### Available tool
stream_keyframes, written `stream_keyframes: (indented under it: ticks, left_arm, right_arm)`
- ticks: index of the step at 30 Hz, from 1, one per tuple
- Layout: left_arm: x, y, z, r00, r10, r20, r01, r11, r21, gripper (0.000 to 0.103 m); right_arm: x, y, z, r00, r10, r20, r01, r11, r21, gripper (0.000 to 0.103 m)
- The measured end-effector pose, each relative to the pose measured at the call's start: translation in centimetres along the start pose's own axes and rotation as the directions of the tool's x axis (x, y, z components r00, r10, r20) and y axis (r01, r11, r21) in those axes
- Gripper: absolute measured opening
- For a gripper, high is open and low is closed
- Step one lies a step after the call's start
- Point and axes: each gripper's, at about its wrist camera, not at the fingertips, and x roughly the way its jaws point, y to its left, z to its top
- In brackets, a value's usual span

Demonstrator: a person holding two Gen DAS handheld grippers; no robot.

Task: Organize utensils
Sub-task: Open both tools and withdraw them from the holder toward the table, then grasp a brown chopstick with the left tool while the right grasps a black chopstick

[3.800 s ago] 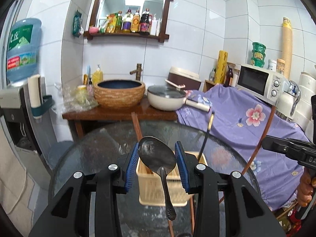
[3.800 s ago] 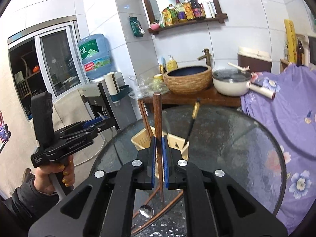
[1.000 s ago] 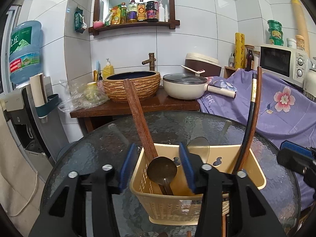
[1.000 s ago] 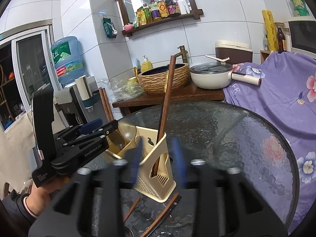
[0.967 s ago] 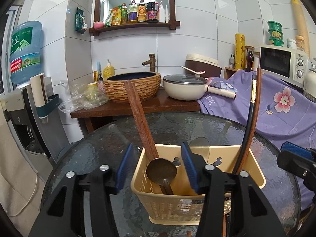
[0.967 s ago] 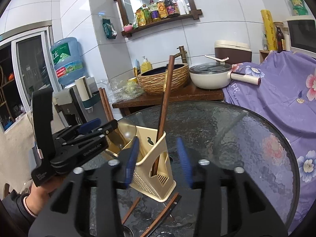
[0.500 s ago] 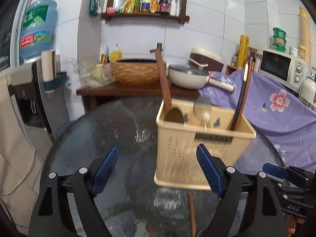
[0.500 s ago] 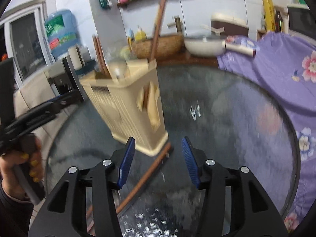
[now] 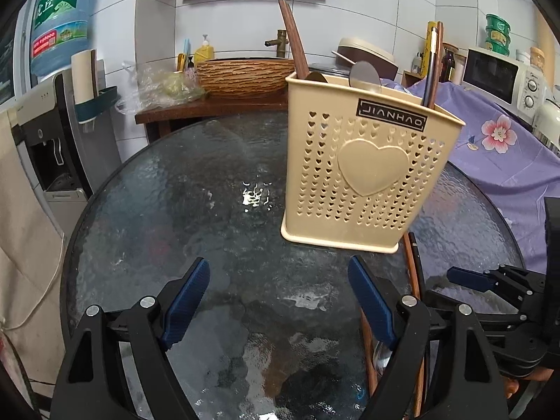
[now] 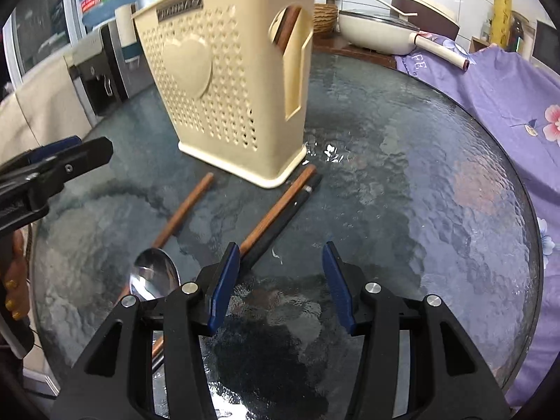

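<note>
A cream utensil basket [image 9: 364, 161] stands on the round glass table [image 9: 224, 210]; it holds wooden chopsticks [image 9: 292, 36], two spoons [image 9: 364, 75] and a dark chopstick [image 9: 431, 66]. It also shows in the right wrist view [image 10: 227, 70]. On the glass in front of it lie a brown chopstick [image 10: 182, 210], a brown and black pair [image 10: 280, 213] and a steel spoon [image 10: 154, 274]. My left gripper [image 9: 280, 301] is open and empty, low over the table. My right gripper [image 10: 281, 280] is open and empty, just right of the spoon.
A wooden side table with a woven basin [image 9: 245, 73] and a lidded pan [image 10: 381, 24] stands behind. A purple flowered cloth [image 9: 490, 140] covers the counter at right, with a microwave [image 9: 497, 73]. A water dispenser [image 9: 52, 112] stands left.
Both grippers have let go of their utensils into the basket, opened wide and dropped down to table level in front of the basket.
</note>
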Motion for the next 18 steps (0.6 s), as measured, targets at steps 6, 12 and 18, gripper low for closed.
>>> stream_keyframes:
  ticks: [6, 12, 18]
  left_arm:
    - [0.3, -0.5, -0.7, 1.0, -0.005, -0.021, 0.005, 1.0, 0.004, 0.079]
    - [0.3, -0.6, -1.2, 0.999, -0.006, -0.042, 0.007, 1.0, 0.011, 0.079]
    - [0.9, -1.1, -1.3, 0.997, -0.003, -0.077, 0.006, 0.999, 0.038, 0.077]
  right_arm:
    - [0.1, 0.9, 0.0, 0.999, -0.038, -0.002, 0.038, 0.998, -0.048, 0.05]
    - [0.0, -0.4, -0.4, 0.998, -0.03, -0.061, 0.026, 0.997, -0.069, 0.049]
    - [-0.6, -3.2, -0.4, 0.997, -0.016, -0.081, 0.018, 1.0, 0.017, 0.048]
